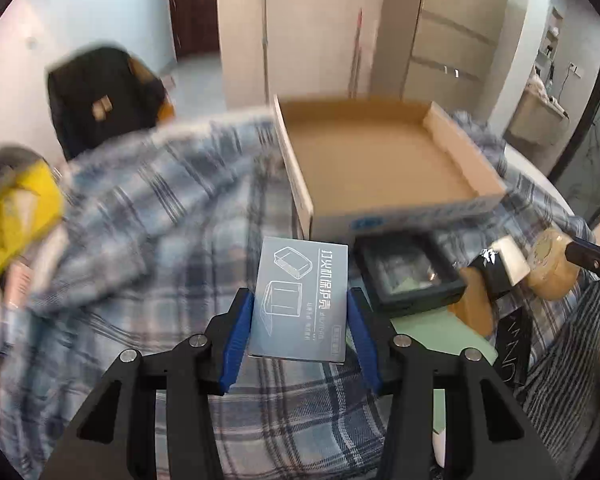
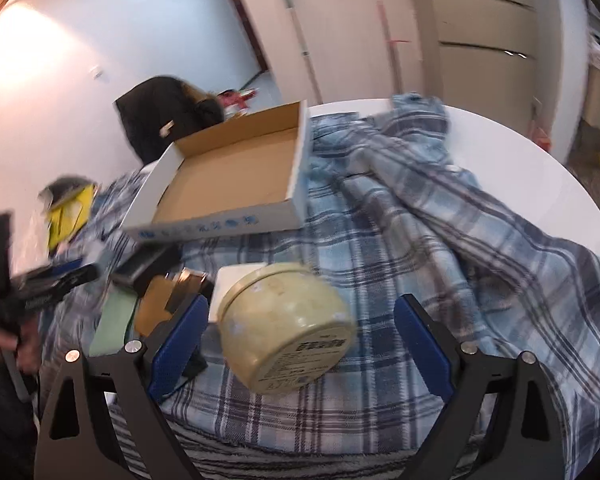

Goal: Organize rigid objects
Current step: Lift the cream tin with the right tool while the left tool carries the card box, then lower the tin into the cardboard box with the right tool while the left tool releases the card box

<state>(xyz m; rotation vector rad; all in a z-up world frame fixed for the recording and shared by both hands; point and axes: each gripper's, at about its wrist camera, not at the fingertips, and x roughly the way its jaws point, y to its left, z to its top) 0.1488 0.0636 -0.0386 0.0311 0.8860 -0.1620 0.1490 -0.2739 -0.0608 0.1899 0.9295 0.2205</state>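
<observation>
Left wrist view: the left tongs (image 1: 300,320) grip a flat grey box (image 1: 300,300) printed with line drawings and Chinese text, one blue pad on each long side, above the plaid blanket (image 1: 140,220) that covers the table. Just beyond the box stands an open cardboard tray (image 1: 380,160) with a brown floor and white outer walls. To the right of the grey box, near the tray's front wall, lies a black case (image 1: 408,272) with a clear window; beside it are a brown carton (image 1: 476,300) and a round cream tin (image 1: 552,264). A yellow bag (image 1: 16,216) sits at the left edge, blurred.

Right wrist view: the right tongs (image 2: 300,344) stand wide open, their blue pads well apart on either side of the tin (image 2: 288,328), which lies tilted on the blanket (image 2: 420,240); whether either pad touches the tin cannot be told. The tray (image 2: 228,184) stands beyond it, and the white table (image 2: 540,168) shows past the blanket's far edge. The left tongs (image 2: 48,284) appear at the far left, blurred.
</observation>
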